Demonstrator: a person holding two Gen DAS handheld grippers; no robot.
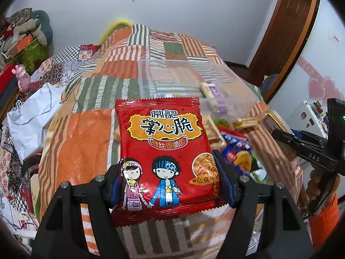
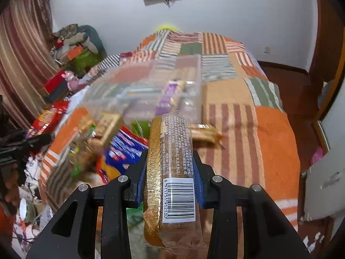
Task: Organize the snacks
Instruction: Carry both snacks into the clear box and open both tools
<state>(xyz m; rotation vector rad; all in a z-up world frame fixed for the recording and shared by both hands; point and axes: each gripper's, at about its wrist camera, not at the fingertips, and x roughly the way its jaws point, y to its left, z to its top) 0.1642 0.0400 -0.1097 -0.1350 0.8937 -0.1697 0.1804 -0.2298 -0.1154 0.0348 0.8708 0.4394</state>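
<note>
Left gripper (image 1: 170, 183) pinches the red noodle packet (image 1: 160, 149), right gripper (image 2: 170, 179) clamps the biscuit pack (image 2: 172, 172) — clear bin (image 1: 185, 79) at 12 o'clock looks flimsy, might tip.

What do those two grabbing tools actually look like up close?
Each tool, left and right, is a black plastic frame with triangular cutouts, silver screw heads and two fingers faced with ribbed blue pads. Seen from the left wrist view, the right tool carries white "DAS" lettering, a green light and an orange-sleeved hand.
</note>
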